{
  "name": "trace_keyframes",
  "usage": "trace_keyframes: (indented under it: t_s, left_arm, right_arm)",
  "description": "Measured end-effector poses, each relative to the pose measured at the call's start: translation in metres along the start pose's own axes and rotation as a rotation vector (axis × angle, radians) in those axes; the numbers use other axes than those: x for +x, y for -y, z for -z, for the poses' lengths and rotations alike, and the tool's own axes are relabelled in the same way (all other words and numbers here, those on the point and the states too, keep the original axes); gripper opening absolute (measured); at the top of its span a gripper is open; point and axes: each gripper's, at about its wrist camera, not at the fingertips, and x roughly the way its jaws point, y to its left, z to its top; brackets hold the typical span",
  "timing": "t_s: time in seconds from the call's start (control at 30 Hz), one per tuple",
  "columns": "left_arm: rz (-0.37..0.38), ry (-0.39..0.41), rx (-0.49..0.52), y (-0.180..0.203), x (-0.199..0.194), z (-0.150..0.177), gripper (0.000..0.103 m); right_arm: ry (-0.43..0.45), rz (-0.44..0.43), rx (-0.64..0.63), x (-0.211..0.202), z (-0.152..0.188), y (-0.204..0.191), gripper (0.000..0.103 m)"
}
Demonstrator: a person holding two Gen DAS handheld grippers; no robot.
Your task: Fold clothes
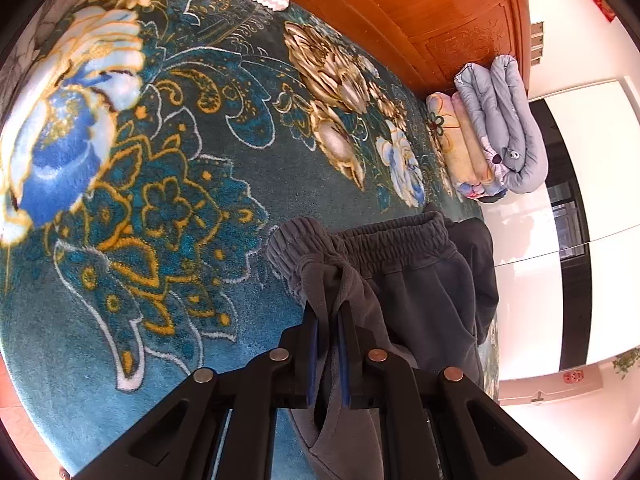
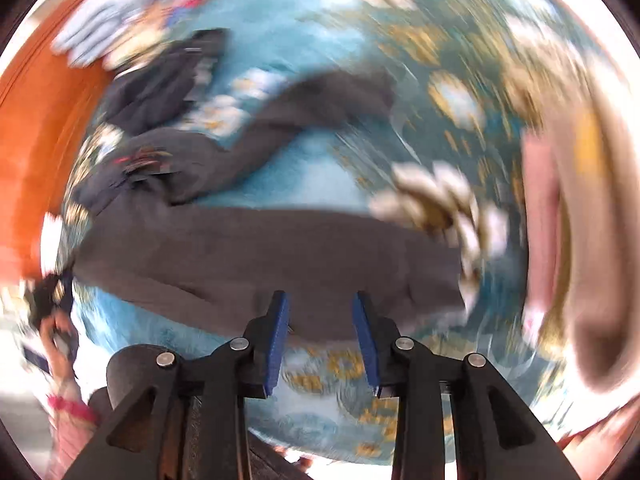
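A bed (image 1: 168, 200) covered by a teal floral blanket fills both views, with a wooden headboard (image 1: 432, 12) and folded quilts (image 1: 492, 128) seen far ahead of the left tongs (image 1: 328, 320). Grey sweatpants (image 1: 400, 272) are spread on the blanket; a bunched fold near the elastic waistband is pinched between the nearly closed left tongs, the rest lying just ahead and to the right. In the blurred right view, the right tongs (image 2: 322, 312) are held partly open with nothing between them, above a trouser leg (image 2: 260, 256) stretched across just ahead. No readable writing is seen.
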Motion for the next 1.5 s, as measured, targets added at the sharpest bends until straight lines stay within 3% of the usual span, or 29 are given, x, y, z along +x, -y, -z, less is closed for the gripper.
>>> trace_keyframes:
  t_s: [0.1, 0.27, 0.43, 0.6, 0.8, 0.87, 0.97, 1.13, 1.27, 1.4, 1.5]
  left_arm:
    - [-0.029, -0.001, 0.019, 0.001, 0.001, 0.001, 0.009]
    - [-0.050, -0.015, 0.023, -0.003, 0.004, -0.001, 0.010]
    - [-0.071, -0.012, 0.057, 0.002, 0.006, -0.002, 0.010]
    - [-0.084, -0.024, 0.049, 0.001, 0.011, -0.006, 0.010]
    - [-0.106, -0.031, 0.036, 0.001, 0.018, -0.008, 0.010]
    - [-0.112, -0.026, 0.050, 0.003, 0.018, -0.009, 0.010]
    - [-0.110, -0.005, 0.048, 0.004, 0.017, -0.011, 0.010]
    - [-0.113, 0.025, 0.055, 0.007, 0.017, -0.014, 0.010]
    - [-0.123, 0.012, 0.052, 0.004, 0.021, -0.017, 0.010]
    - [-0.118, -0.003, 0.042, 0.001, 0.023, -0.018, 0.010]
    - [-0.124, -0.005, 0.052, 0.002, 0.023, -0.017, 0.010]
  right_arm:
    - [0.053, -0.023, -0.164, 0.006, -0.031, -0.048, 0.035]
    - [0.062, -0.078, -0.451, 0.054, -0.084, -0.142, 0.035]
    - [0.061, 0.028, -0.657, 0.107, -0.133, -0.199, 0.035]
    - [-0.040, -0.017, -0.595, 0.150, -0.162, -0.201, 0.035]
    - [-0.054, 0.003, -0.630, 0.174, -0.171, -0.210, 0.034]
    - [-0.054, 0.002, -0.604, 0.176, -0.180, -0.210, 0.017]
    - [-0.047, 0.031, -0.598, 0.181, -0.198, -0.216, 0.009]
    - [0.083, 0.044, -0.503, 0.174, -0.245, -0.232, 0.008]
    - [0.068, 0.080, -0.474, 0.194, -0.258, -0.245, 0.008]
    - [0.018, 0.033, -0.412, 0.198, -0.259, -0.234, 0.009]
    - [-0.006, -0.026, -0.386, 0.179, -0.260, -0.220, 0.025]
